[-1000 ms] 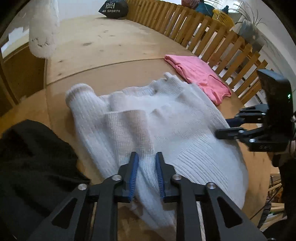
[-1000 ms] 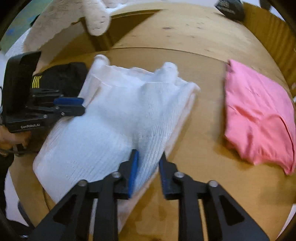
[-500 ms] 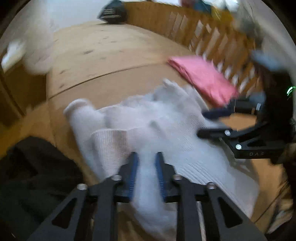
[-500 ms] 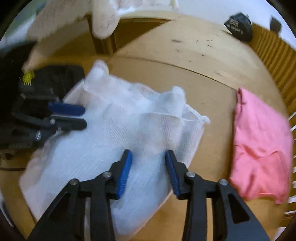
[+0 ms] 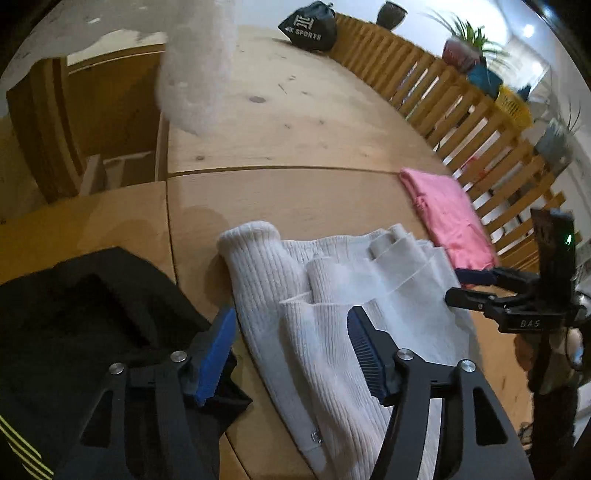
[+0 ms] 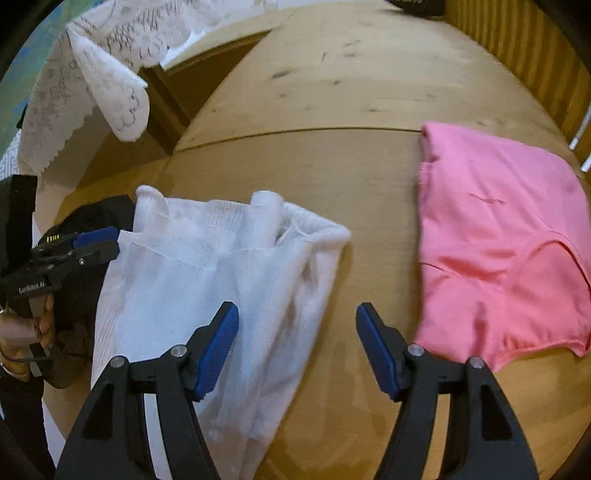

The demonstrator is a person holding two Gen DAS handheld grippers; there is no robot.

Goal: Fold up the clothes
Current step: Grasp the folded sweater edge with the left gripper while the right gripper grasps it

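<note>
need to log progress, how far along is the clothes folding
Done: the pink top lies folded on the table. In hand: the white sweater, partly folded; both the left gripper and right gripper have just opened, gripping nothing. Left: the black garment, still heaped.

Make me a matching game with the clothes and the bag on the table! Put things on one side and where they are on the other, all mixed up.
Things:
1. white knit sweater
2. pink garment
3. black garment
4. black sports bag

Places:
A. far end of the table
B. by the wooden railing
C. between both grippers
D. left of the sweater

Pairs: 1-C, 2-B, 3-D, 4-A
</note>
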